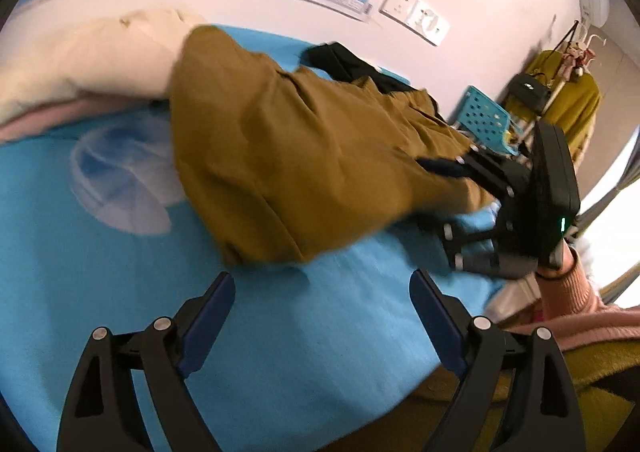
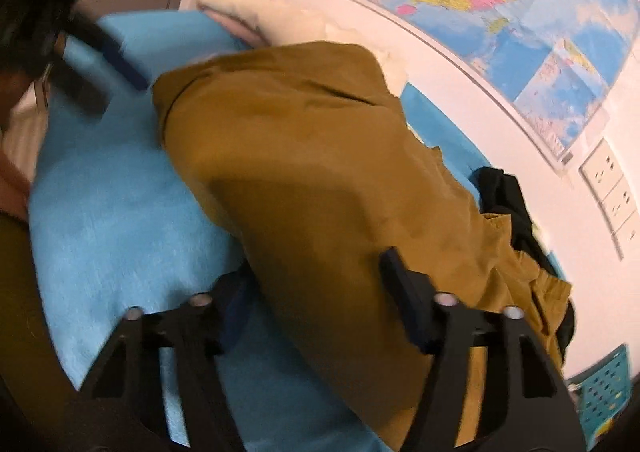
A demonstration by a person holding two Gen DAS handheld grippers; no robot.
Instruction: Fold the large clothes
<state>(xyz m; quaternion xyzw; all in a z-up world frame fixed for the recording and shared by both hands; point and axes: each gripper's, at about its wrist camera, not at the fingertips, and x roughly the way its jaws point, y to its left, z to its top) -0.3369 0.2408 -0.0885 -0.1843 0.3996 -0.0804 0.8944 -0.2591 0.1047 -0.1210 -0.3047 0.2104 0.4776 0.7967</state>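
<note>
A large mustard-brown garment [image 1: 288, 156] [image 2: 320, 156] lies spread across a blue blanket [image 1: 120, 272] [image 2: 112, 212] on a bed. My left gripper [image 1: 322, 284] hovers open over bare blanket just short of the garment's near hem, with nothing between its fingers. In the right wrist view it shows as a dark blur [image 2: 100, 64] at the upper left. My right gripper [image 2: 316, 276] [image 1: 424, 192] stands at the garment's edge. Its jaws are apart, one finger on top of the cloth and the other at the cloth's border by the blanket. The pads do not visibly pinch the cloth.
A black garment [image 1: 344, 64] [image 2: 504, 192] lies behind the brown one by the wall. A cream pillow [image 1: 100, 52] [image 2: 280, 16] sits at the bed's head. A blue perforated stool [image 1: 484, 120] and a clothes rack [image 1: 568, 92] stand beyond the bed. A pink sleeve [image 1: 568, 292] holds the right gripper.
</note>
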